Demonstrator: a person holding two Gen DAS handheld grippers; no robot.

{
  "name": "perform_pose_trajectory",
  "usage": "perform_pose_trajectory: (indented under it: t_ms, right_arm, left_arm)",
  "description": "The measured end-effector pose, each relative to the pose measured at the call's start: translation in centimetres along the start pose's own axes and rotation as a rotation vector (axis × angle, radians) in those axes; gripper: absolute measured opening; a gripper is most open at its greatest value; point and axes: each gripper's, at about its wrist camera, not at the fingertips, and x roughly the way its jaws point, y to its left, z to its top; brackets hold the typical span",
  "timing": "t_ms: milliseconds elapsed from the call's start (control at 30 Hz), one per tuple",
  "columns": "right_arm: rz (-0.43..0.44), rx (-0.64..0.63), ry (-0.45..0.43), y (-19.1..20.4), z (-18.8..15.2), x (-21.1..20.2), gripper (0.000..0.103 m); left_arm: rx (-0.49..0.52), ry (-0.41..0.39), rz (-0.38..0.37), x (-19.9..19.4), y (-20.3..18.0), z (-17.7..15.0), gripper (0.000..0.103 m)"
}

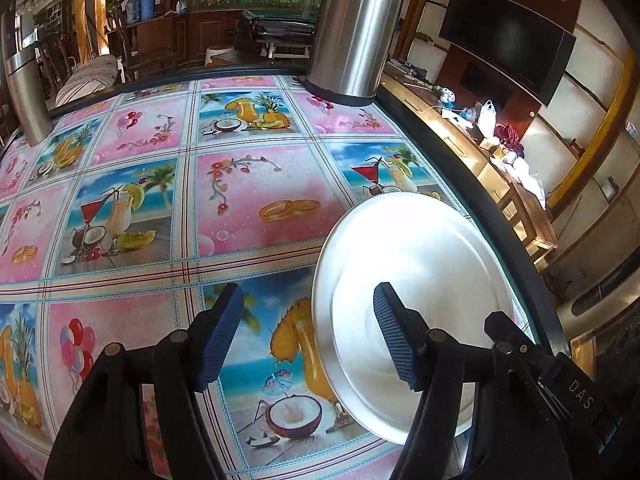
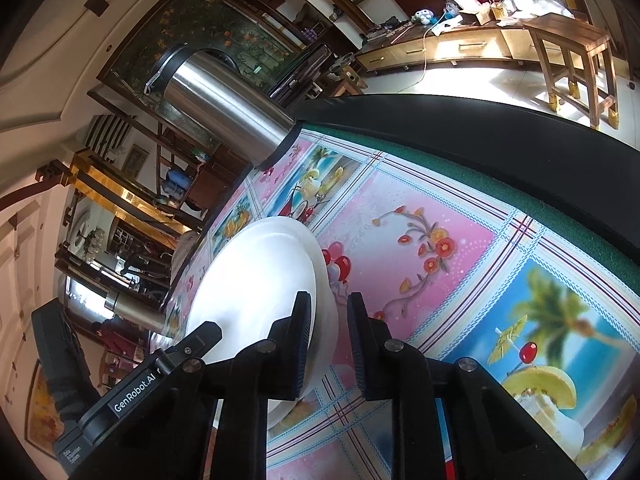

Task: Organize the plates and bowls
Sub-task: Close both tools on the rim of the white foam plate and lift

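A white deep plate [image 1: 416,264] lies on the fruit-print tablecloth [image 1: 168,184] close to the table's right edge. My left gripper [image 1: 308,336] hovers low over its near left side, open wide. One blue pad [image 1: 394,336] is above the plate's bowl and the other is over bare cloth, neither touching. In the right wrist view, which is rolled, the white plate [image 2: 256,280] sits right in front of my right gripper [image 2: 330,320]. Its rim lies between the narrow jaws. The left pad [image 2: 304,340] lies against the rim, and a thin strip of cloth shows before the right pad.
A tall steel kettle [image 1: 356,28] stands at the table's far edge and a slim steel flask [image 1: 26,92] at the far left. The black padded table edge [image 1: 480,184] runs just right of the plate. Beyond it are a low wooden cabinet and bench [image 2: 572,48].
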Motion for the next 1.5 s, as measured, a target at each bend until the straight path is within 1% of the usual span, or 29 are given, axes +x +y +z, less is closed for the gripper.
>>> perform_pose_trajectory:
  t_ms: [300,367,533,733,800,867,1000,1133,1167,1267,1333,1433,1500]
  right_arm:
    - [0.007,0.006,-0.002,-0.3,0.0,-0.1,0.019]
    - [0.01,0.003,-0.001,-0.2,0.0,0.0,0.017]
    - [0.021,-0.005,0.011,-0.1,-0.1,0.2,0.016]
    - [0.034,0.026,0.032,-0.6,-0.1,0.5,0.016]
    - [0.036,0.021,0.031,-0.5,-0.1,0.5,0.012]
    - [0.04,0.008,0.033,-0.2,-0.2,0.6,0.011]
    - [0.06,-0.017,0.042,0.4,-0.4,0.8,0.009]
    - [0.071,-0.021,0.053,0.5,-0.5,1.0,0.009]
    - [0.072,-0.018,0.056,0.5,-0.5,1.0,0.009]
    - [0.075,-0.001,0.061,0.1,-0.4,1.1,0.009]
    - [0.078,0.013,0.066,-0.1,-0.4,1.1,0.009]
    - [0.077,0.02,0.071,-0.3,-0.4,1.2,0.009]
    - [0.079,0.019,0.073,-0.2,-0.4,1.1,0.013]
  left_arm:
    - [0.02,-0.01,-0.001,-0.2,-0.3,-0.1,0.066]
    - [0.028,-0.012,-0.004,-0.2,-0.5,-0.1,0.066]
    - [0.049,-0.025,0.007,-0.4,-0.8,-0.2,0.066]
    - [0.058,-0.033,0.023,-0.4,-0.9,-0.3,0.066]
    - [0.057,-0.032,0.025,-0.3,-0.8,-0.3,0.066]
    - [0.06,-0.029,0.028,-0.3,-0.8,-0.3,0.066]
    - [0.053,-0.004,0.012,0.0,-0.6,-0.3,0.066]
    - [0.025,0.031,-0.006,0.4,0.3,-0.1,0.066]
    - [0.016,0.047,-0.018,0.4,0.6,0.1,0.066]
    - [-0.013,0.124,-0.086,0.7,1.9,0.7,0.066]
    - [-0.031,0.158,-0.112,0.5,2.8,1.0,0.066]
    - [-0.071,0.163,-0.136,-0.3,4.1,1.4,0.066]
    - [-0.086,0.164,-0.141,-0.7,4.7,1.5,0.066]
